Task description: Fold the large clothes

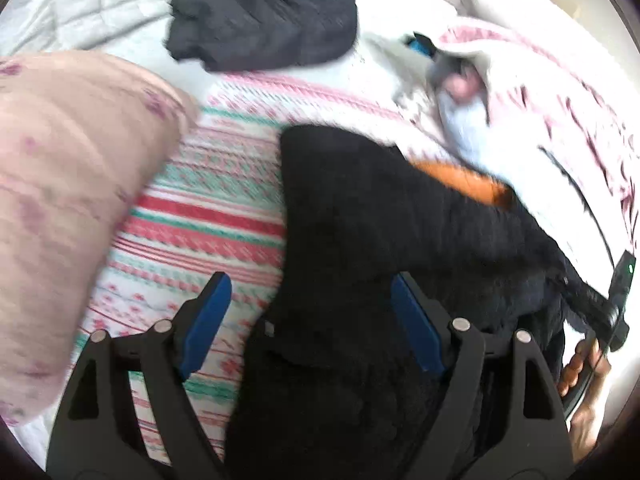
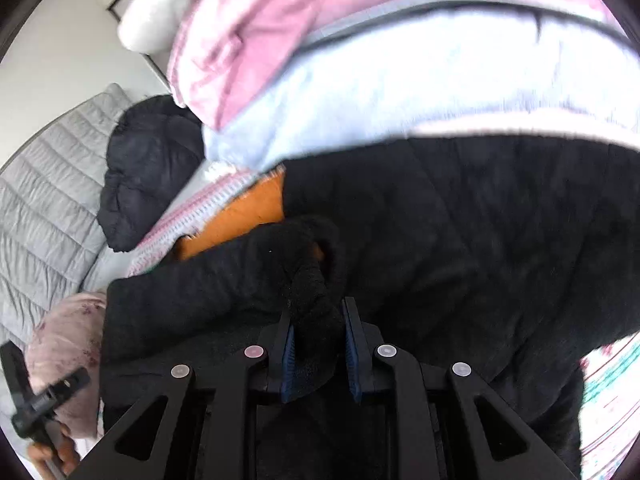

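A large black fleece garment with an orange lining lies on the striped patterned bedspread. My left gripper is open above it, with the garment's edge between the two blue pads but not pinched. In the right wrist view my right gripper is shut on a bunched fold of the black garment, whose orange lining shows to the left.
A dark puffer jacket lies at the back on a grey quilt. A pink floral pillow is close on the left. A pink and pale blue garment is heaped to the right.
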